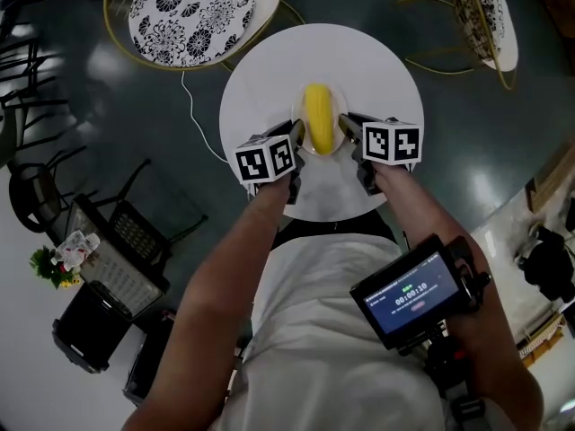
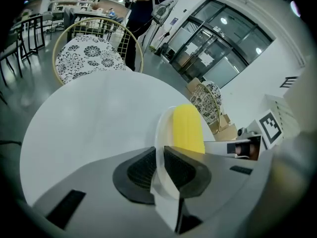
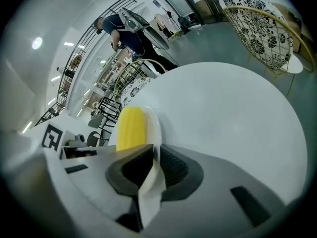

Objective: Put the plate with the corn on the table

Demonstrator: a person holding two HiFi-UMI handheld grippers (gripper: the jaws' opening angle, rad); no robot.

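Head view overhead; gripper views (close) share table [image 1: 269,74].

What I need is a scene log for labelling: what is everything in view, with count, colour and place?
plate: one, whitish, over the table, gripped at both rims
corn: one, yellow, on the plate
table: one, white, round, centre
chairs: two, gold frames, black-and-white seats, beyond the table
cable: one, white, floor left of table
plant: one, green, lower left
bystander: one, dark top, beyond a chair
screen: one, black, at the person's chest
left gripper: one, grey, shut on plate
right gripper: one, grey, shut on plate
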